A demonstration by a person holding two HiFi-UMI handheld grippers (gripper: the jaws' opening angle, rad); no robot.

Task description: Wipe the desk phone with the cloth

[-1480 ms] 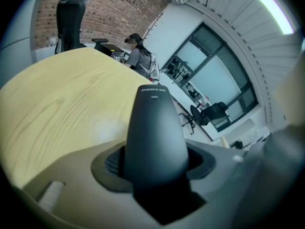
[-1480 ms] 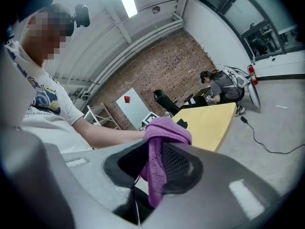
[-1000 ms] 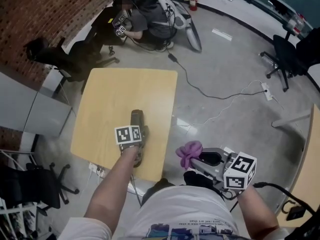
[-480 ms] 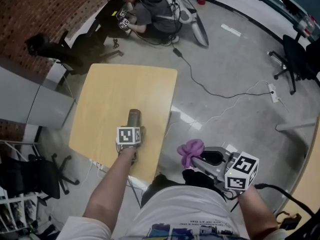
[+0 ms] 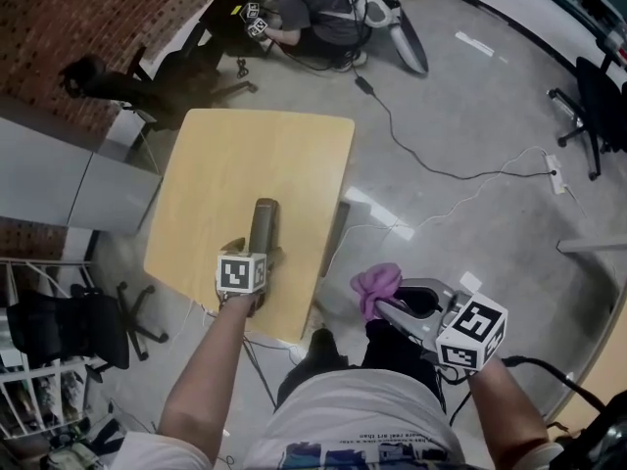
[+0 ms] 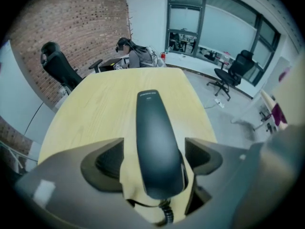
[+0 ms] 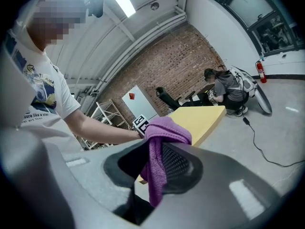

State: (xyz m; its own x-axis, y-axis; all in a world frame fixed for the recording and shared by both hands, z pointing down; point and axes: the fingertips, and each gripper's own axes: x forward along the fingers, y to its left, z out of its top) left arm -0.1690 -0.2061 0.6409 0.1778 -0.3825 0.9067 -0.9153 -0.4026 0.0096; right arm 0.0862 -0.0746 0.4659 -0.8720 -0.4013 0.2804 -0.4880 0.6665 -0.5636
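A dark grey phone handset lies flat on the wooden table, pointing away from me. My left gripper stands over its near end. In the left gripper view the handset sits between the two jaws with table showing on both sides; the jaws have just been opening and do not press on it. Its coiled cord hangs at the bottom. My right gripper is off the table's right side, shut on a purple cloth. That cloth drapes down between its jaws.
A person crouches on the floor beyond the table. Black office chairs stand at the far left, near left and far right. Cables trail over the grey floor. The table's near edge is just in front of me.
The left gripper's jaws have spread apart around the handset, and that hand has drawn back slightly toward the table's near edge. The right gripper still holds the cloth in much the same place.
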